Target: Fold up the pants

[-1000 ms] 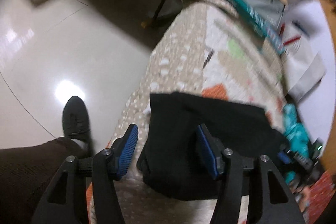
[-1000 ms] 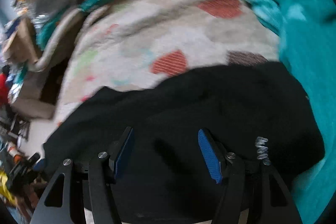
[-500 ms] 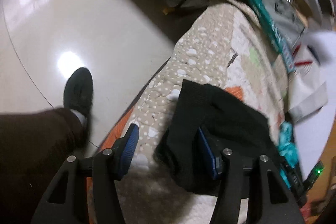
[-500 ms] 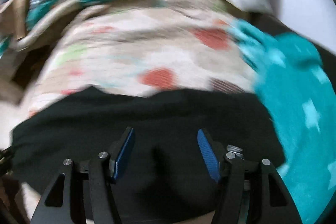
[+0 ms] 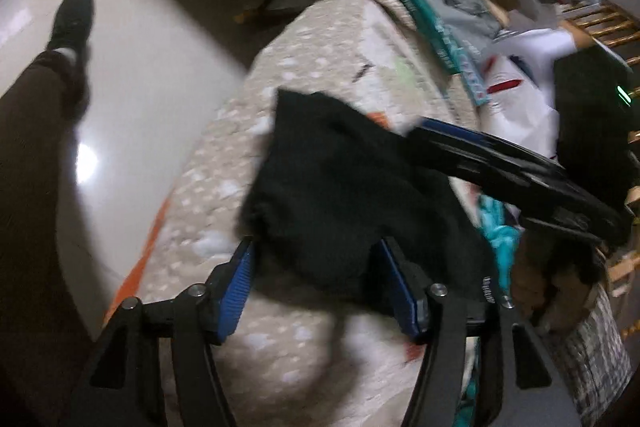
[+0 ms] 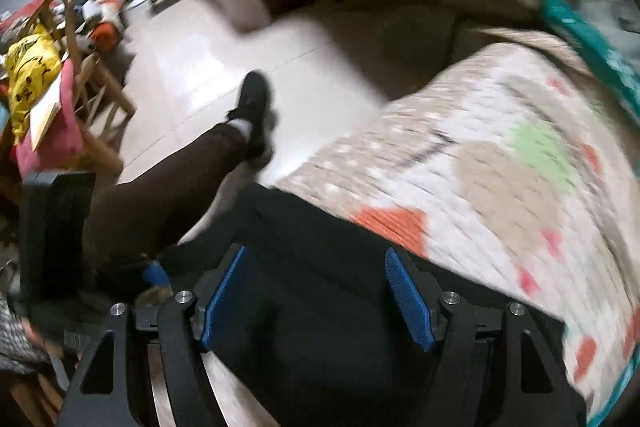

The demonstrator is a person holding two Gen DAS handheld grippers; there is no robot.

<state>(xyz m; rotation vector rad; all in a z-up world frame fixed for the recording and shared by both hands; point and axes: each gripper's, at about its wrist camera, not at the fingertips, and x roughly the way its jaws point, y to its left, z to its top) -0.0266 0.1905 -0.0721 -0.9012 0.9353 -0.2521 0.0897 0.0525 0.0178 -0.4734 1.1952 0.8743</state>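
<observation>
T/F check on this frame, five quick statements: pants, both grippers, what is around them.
1. The pants are black. True.
2. The pants lie on bare floor. False: they lie on a patterned quilt with orange and green patches.
3. The left gripper has its jaws spread, with pants fabric between the blue pads. True.
4. The right gripper is clamped shut on a teal towel. False: its jaws stand open over the black pants.
5. A foot in a black shoe is on the pale tiled floor beside the quilt. True.
</observation>
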